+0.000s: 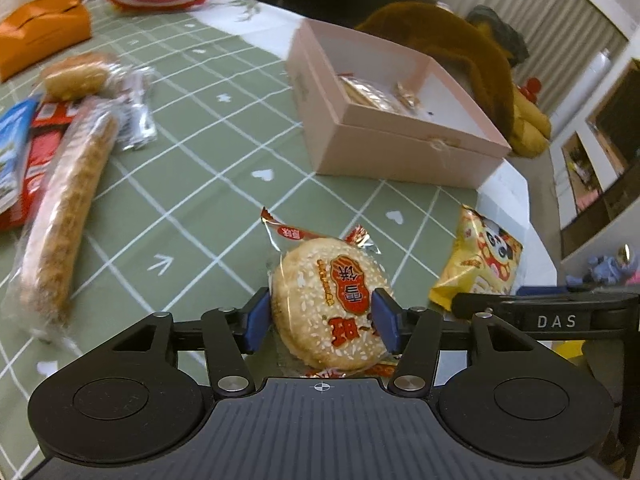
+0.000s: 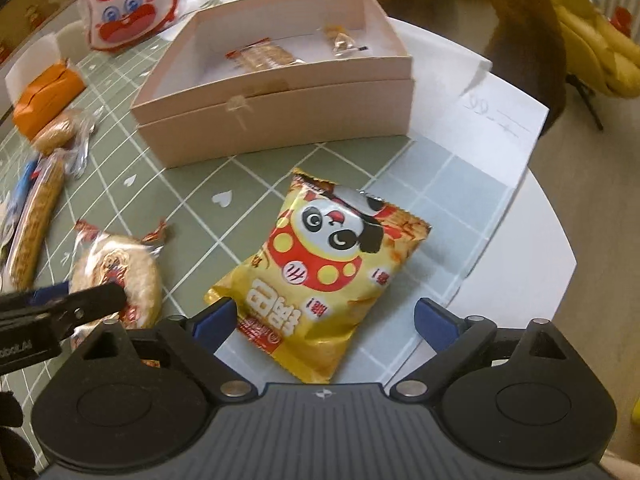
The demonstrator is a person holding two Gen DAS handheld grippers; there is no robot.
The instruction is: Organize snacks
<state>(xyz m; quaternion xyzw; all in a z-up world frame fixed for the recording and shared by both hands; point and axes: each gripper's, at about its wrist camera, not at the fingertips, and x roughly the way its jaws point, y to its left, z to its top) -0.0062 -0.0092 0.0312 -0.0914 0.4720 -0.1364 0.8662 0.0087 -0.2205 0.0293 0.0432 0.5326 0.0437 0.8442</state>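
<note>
Desk cloth (image 1: 192, 168) is sage green with a white grid and little white hearts. Box (image 2: 280, 120) is pale pink, white inside. Cracker (image 1: 328, 304) is tan, white-speckled, red label. Bag (image 2: 320, 280) is yellow with a red-and-white panda. Both tools have blue pads (image 1: 256, 320) on black.

Glossy foil snack bag (image 2: 320, 276), matt cardboard box (image 2: 280, 108)

"DAS" in pale letters on black arm (image 1: 556, 321) at right edge of left view. Red Chinese characters on wrapper of round rice cracker (image 1: 330, 304), seen upside down. Korean lettering on yellow panda snack bag (image 2: 320, 276). Handwritten "99" on white paper sheet (image 2: 486, 110).
</note>
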